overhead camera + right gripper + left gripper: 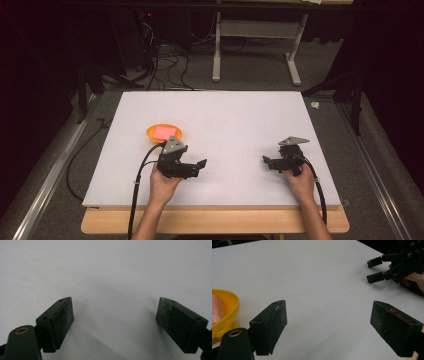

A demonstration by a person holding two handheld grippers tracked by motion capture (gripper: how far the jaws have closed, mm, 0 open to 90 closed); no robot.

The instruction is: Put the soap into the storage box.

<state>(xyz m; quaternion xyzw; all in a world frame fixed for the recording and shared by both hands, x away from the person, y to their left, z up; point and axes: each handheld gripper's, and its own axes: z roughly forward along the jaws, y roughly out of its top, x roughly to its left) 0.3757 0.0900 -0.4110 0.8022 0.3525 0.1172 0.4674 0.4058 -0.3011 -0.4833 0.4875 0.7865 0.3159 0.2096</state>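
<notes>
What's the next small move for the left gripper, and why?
Probably swing the left gripper back toward the yellow bowl behind it. Its jaws are open and empty over bare white board, and the pink block in the bowl is the one loose thing nearby. The right gripper is also open, farther off.

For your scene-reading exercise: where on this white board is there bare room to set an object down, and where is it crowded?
Free: the whole far half of the white board, the middle stretch between the left gripper and the right gripper, and the right side beyond the right gripper. Crowded: the near-left part, where the yellow bowl holding a pink block sits just behind the left gripper.
</notes>
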